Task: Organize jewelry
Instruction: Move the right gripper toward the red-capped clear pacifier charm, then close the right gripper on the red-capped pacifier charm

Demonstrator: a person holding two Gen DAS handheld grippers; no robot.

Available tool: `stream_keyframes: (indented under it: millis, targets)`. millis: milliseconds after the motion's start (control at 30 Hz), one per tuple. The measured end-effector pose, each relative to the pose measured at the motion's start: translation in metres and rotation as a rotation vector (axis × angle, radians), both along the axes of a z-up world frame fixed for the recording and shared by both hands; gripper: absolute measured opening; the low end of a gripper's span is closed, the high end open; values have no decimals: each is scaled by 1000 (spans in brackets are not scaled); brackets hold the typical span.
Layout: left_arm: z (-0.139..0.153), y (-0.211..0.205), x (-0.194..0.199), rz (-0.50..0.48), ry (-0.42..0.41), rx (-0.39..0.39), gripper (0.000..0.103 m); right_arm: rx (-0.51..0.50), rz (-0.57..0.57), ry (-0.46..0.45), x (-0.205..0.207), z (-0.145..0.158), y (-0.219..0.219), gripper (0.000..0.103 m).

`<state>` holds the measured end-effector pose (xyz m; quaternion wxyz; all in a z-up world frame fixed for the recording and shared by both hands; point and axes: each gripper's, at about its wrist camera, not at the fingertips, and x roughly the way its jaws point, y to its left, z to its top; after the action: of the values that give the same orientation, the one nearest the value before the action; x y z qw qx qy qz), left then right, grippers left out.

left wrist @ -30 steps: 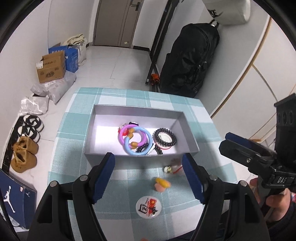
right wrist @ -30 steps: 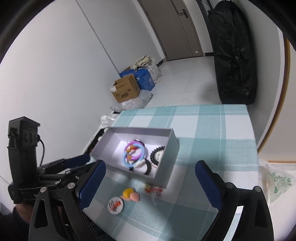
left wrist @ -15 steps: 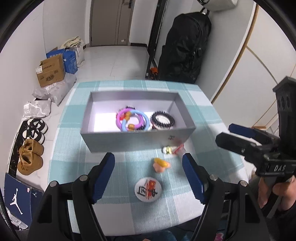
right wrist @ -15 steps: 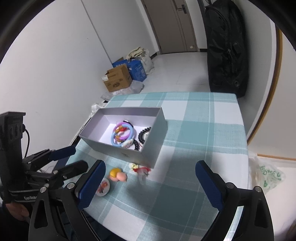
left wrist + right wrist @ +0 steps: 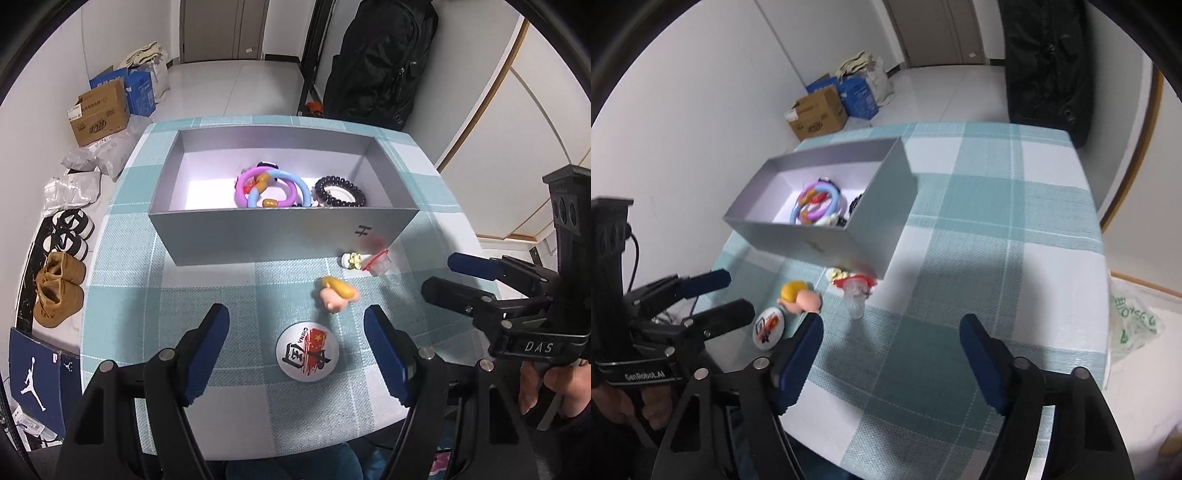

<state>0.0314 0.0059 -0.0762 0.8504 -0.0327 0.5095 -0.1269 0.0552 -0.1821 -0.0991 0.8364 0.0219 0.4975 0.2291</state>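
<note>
A grey box [image 5: 280,236] [image 5: 827,236] on the checked tablecloth holds pink and blue rings [image 5: 271,186] and a black bead bracelet [image 5: 340,192]. In front of it lie a round white badge [image 5: 307,350] [image 5: 769,326], a yellow-and-pink figure [image 5: 337,293] [image 5: 799,297], a small yellow flower piece [image 5: 352,260] and a clear red-trimmed piece [image 5: 855,291]. My left gripper [image 5: 297,350] hangs open above the badge, nothing between its fingers. My right gripper [image 5: 891,363] is to the right; its jaws are closing with only tablecloth between them.
The table [image 5: 1015,206] ends close to me and at the right. On the floor to the left lie shoes [image 5: 59,291], cardboard boxes [image 5: 99,110] and bags. A black bag [image 5: 380,62] leans at the far wall. A person's hand [image 5: 546,384] holds the right gripper.
Both grippers have sunk toward the table and tilted further down, so the box and loose pieces look nearer. The right gripper's fingers stand closer together than before.
</note>
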Motion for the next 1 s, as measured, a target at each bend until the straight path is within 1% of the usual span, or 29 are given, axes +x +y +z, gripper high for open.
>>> stream_keyframes:
  millis: [133, 200, 267, 433, 467, 600, 633, 667, 700, 733, 800, 867, 1000]
  targets:
    - [-2, -4, -1, -14, 4, 28, 71, -17, 33, -6, 0, -3, 9, 69]
    - [-1, -3, -1, -19, 0, 32, 71, -22, 39, 4, 2, -7, 12, 63]
    - [2, -1, -1, -19, -7, 28, 71, -22, 40, 14, 4, -10, 14, 59]
    - [3, 4, 1, -5, -5, 3, 71, -30, 56, 1, 7, -10, 21, 53]
    - [4, 5, 2, -5, -6, 0, 71, -37, 59, 2, 8, -11, 24, 50]
    - [5, 6, 0, -6, -13, -10, 71, -53, 68, 6, 11, -13, 31, 37]
    - [5, 6, 0, -7, -13, -14, 71, -55, 70, 4, 12, -13, 33, 36]
    - [6, 7, 1, -8, -13, -16, 71, -57, 73, 2, 12, -13, 34, 31]
    - [6, 7, 1, -9, -13, -19, 71, -59, 77, -1, 13, -13, 36, 20]
    - [7, 7, 0, -11, -15, -22, 71, -70, 82, -2, 13, -14, 38, 15]
    - [9, 7, 0, -13, -24, -26, 71, -73, 89, 2, 14, -16, 41, 13]
    - [10, 8, 0, -10, -28, -27, 71, -78, 89, 0, 15, -16, 42, 12]
    - [8, 10, 1, -3, -18, -35, 71, -64, 79, 10, 16, -16, 39, 10]
